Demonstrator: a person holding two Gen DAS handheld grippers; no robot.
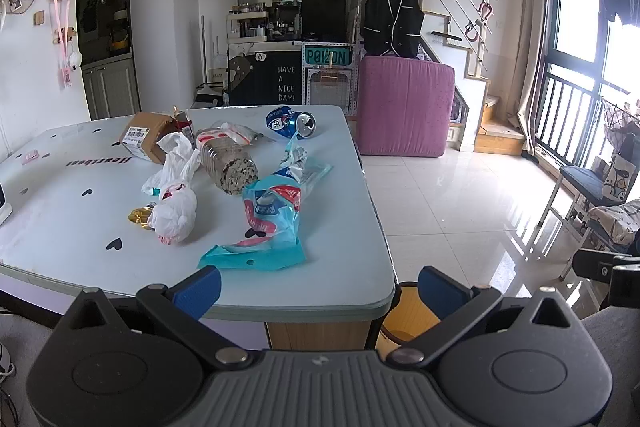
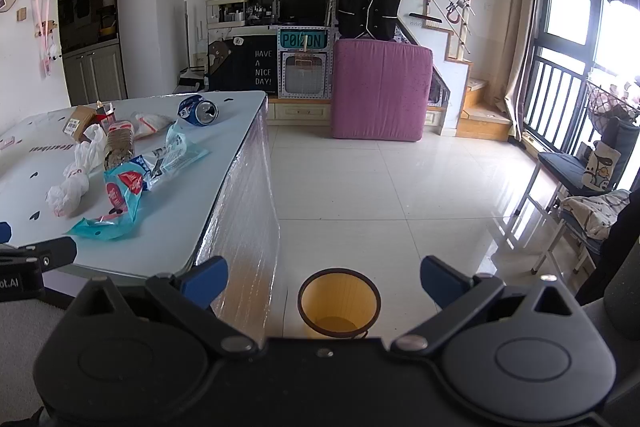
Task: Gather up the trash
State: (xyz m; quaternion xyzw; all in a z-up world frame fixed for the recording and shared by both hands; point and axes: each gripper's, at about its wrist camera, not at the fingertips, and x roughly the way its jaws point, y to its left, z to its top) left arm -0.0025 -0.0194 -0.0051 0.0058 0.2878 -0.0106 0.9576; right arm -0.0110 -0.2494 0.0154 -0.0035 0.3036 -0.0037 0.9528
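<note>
Left tongs (image 1: 320,291) spread wide, crinkled teal wrapper (image 1: 264,227), round yellow bin (image 2: 339,303)

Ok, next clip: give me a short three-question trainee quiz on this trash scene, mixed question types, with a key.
1. True or false: the blue soda can stands upright on the table.
2. Multiple choice: where is the yellow bin? A) on the table B) on the floor beside the table's near corner C) on the purple mattress
3. Short answer: what state are the left gripper and the right gripper in, and do they hold anything?

Key
1. False: it lies on its side, at the far end of the trash.
2. B
3. Both are open and hold nothing; the teal wrapper lies nearest the left one.
</note>
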